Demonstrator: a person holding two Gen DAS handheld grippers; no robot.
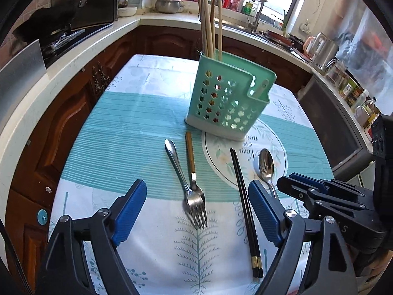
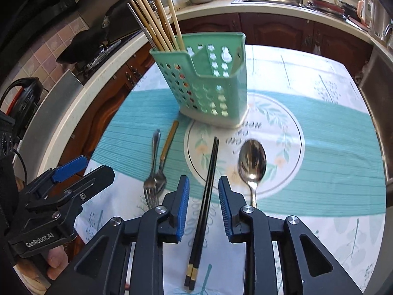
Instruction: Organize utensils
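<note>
A green perforated utensil holder stands on the table with several wooden chopsticks in it. In front lie two forks, one all steel and one with a wooden handle, a pair of black chopsticks, and a steel spoon. My left gripper is open above the fork tines. My right gripper is open with the black chopsticks between its fingers; it also shows in the left wrist view.
The table wears a teal and white cloth. Brown cabinets and a white counter wrap around it, with a stove at left and a sink behind. Jars and a kettle stand at right.
</note>
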